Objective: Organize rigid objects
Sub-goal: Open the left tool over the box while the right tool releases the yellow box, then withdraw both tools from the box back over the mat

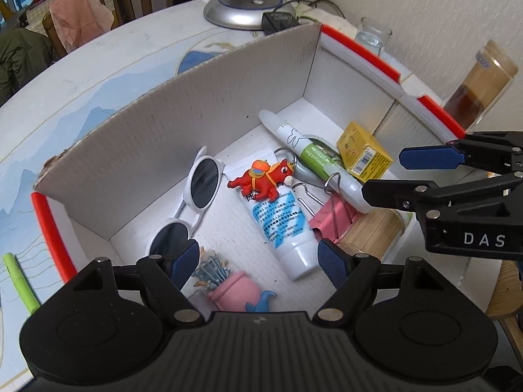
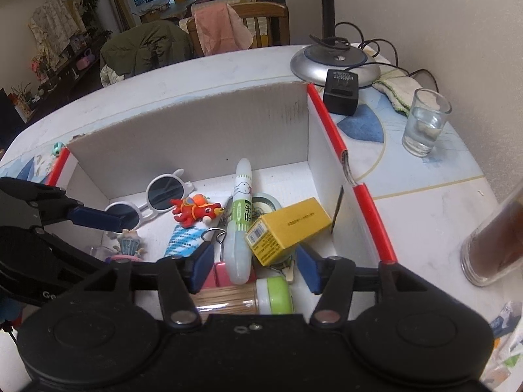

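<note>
A white cardboard box with red edges holds white sunglasses, a red toy horse, a blue-and-white tube, a white-green glue stick, a yellow carton, a pink binder clip, a toothpick jar and a pink cactus figurine. My left gripper is open and empty above the figurine and the tube. My right gripper is open and empty above the toothpick jar and the glue stick's end.
On the table outside the box stand a lamp base with a black adapter, a water glass, a tall brown jar and a green pen. Chairs stand beyond the far edge.
</note>
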`<state>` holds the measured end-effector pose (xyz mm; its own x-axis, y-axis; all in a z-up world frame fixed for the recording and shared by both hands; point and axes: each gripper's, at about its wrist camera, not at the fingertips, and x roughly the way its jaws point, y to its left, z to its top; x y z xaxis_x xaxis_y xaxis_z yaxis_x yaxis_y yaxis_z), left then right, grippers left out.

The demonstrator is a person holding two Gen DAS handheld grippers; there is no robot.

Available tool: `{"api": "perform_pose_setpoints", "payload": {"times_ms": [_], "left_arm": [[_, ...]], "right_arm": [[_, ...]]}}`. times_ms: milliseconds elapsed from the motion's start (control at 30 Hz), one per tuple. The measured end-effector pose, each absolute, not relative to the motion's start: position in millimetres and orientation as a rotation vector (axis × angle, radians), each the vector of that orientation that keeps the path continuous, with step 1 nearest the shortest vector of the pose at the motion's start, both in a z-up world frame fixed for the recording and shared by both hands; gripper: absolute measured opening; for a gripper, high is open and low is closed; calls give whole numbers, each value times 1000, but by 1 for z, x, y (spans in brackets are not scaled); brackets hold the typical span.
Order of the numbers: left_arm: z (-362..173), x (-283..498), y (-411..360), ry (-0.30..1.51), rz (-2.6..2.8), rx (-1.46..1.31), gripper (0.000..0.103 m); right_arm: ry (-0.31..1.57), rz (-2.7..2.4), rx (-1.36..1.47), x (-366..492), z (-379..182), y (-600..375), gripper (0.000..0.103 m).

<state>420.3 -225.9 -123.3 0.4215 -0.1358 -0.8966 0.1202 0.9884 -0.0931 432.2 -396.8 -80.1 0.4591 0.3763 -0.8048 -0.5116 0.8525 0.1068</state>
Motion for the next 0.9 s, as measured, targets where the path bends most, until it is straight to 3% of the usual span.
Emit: {"api": "perform_pose_setpoints", "payload": {"times_ms": [600, 900], "left_arm": [[-58, 349, -199, 882, -135, -93, 79], [-34, 303, -159, 787, -102, -123, 79]], "right_arm": [[826, 598, -104, 380, -30, -394, 64], [770, 642, -89, 344, -10, -366, 74]]}}
